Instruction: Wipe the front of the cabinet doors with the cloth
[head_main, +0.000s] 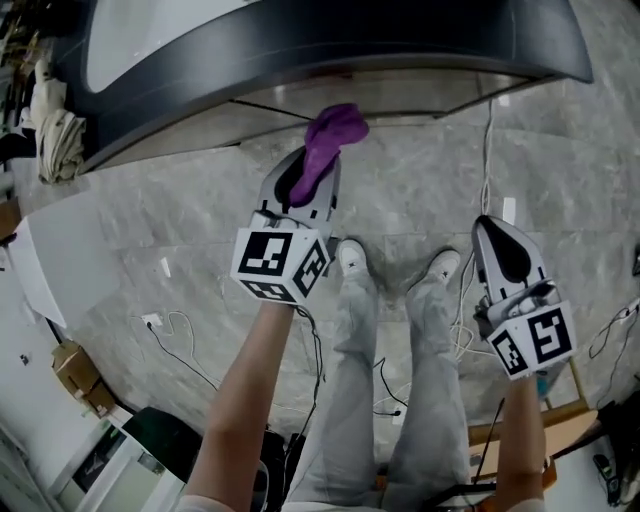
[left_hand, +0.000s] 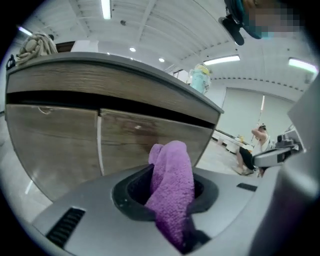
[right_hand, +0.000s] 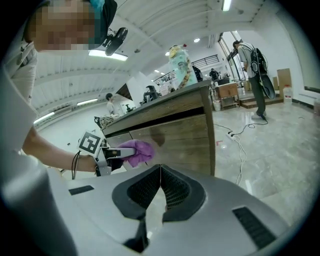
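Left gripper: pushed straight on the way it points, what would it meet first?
Probably the right-hand wood-grain cabinet door; the purple terry cloth clamped in the left gripper would touch it before the jaws. The gap is hard to judge.

A purple fluffy terry cloth (head_main: 325, 150) is bunching up into a thick roll, pinched in the jaws of the left gripper (head_main: 308, 178), its free end poking out toward 12 o'clock and sagging a little toward 1. It is sitting right up against the two flat wood-grain cabinet doors (left_hand: 55, 145); whether it is actually touching them cannot be told. The doors are standing closed and flush, their vertical seam (left_hand: 99, 145) lying at 10 o'clock from the cloth. A faint dark smudge (left_hand: 137, 127) is showing on the right-hand door, at 11 o'clock of the cloth.
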